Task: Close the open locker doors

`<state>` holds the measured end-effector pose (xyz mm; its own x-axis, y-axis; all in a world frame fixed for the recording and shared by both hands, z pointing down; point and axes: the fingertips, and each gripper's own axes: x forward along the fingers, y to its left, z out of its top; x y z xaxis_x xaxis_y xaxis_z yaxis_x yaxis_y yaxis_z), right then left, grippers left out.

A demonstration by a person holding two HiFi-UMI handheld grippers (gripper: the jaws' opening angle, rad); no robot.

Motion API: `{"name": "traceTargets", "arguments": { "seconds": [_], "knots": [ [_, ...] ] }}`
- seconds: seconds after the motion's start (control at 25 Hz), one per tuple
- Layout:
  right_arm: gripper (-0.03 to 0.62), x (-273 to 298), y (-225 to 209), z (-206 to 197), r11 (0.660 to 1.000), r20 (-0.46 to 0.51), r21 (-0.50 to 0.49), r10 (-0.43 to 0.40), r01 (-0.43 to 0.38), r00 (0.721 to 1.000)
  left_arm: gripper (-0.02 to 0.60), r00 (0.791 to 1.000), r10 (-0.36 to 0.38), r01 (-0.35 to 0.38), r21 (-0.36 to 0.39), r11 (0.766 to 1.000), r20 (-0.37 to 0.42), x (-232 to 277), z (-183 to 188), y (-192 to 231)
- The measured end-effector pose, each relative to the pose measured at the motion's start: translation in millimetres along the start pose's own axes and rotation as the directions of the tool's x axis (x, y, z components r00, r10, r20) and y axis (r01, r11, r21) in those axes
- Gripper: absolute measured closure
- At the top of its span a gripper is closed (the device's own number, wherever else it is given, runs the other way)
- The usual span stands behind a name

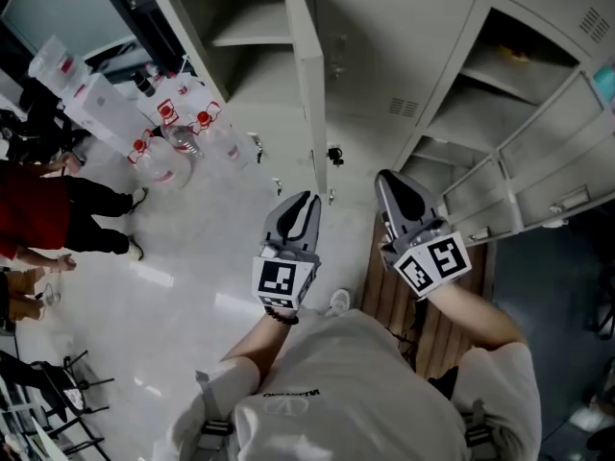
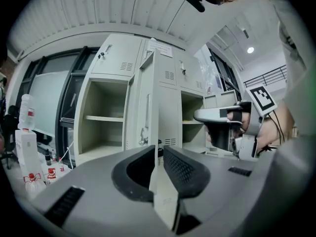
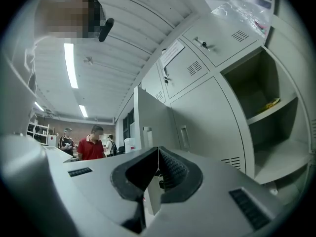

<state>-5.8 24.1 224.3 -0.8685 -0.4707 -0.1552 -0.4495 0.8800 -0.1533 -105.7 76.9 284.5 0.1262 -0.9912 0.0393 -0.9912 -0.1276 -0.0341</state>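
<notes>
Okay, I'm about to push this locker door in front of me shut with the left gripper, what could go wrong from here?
1. The left gripper is close to the thin free edge of the open door with its jaws slightly apart; a push there may slip off or catch the edge.
2. The right gripper is near the other open doors, which that arm could bump.
3. The bottles on the floor could be kicked.
</notes>
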Motion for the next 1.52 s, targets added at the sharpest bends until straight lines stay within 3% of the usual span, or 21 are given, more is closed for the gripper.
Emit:
{"name": "traceTargets", "arguments": {
  "seconds": [0.28,0.52,0.72,0.84,0.96,1.08,1.32,1.52],
  "knots": [
    [0.579,8,-1,-8,1.000,-0.022,-0.004,0.031,-0.031,0.999,0.474,0.999,0.041,-0.041,0.001,0.999,-0.034,27,-16,2],
    [0.579,13,0,-8,1.000,-0.021,-0.022,0.018,-0.018,1.000,0.451,0.997,0.072,-0.072,0.009,0.997,-0.039,50,-26,8],
    [0.579,23,-1,-8,1.000,-0.020,-0.029,0.002,-0.002,1.000,0.449,0.995,0.074,-0.073,0.017,0.997,-0.066,67,-35,14],
    [0.579,34,4,-8,1.000,-0.024,-0.026,0.017,-0.017,1.000,0.479,0.996,0.059,-0.057,0.021,0.998,-0.063,69,-36,17],
    [0.579,51,16,-7,0.997,-0.026,-0.021,0.069,-0.070,0.997,0.480,0.998,0.037,-0.036,0.018,0.999,-0.057,62,-36,24],
    [0.561,73,39,-9,0.985,-0.040,-0.026,0.172,-0.173,0.984,0.482,0.999,0.015,-0.014,0.019,1.000,-0.052,53,-38,40],
    [0.498,126,85,-25,0.941,-0.083,0.003,0.338,-0.339,0.938,0.485,0.999,0.011,-0.010,0.023,1.000,-0.049,32,-39,85],
    [0.461,166,118,-39,0.905,-0.120,-0.006,0.423,-0.426,0.898,0.486,0.999,0.017,-0.016,0.019,1.000,-0.040,20,-39,123]
  ]
}}
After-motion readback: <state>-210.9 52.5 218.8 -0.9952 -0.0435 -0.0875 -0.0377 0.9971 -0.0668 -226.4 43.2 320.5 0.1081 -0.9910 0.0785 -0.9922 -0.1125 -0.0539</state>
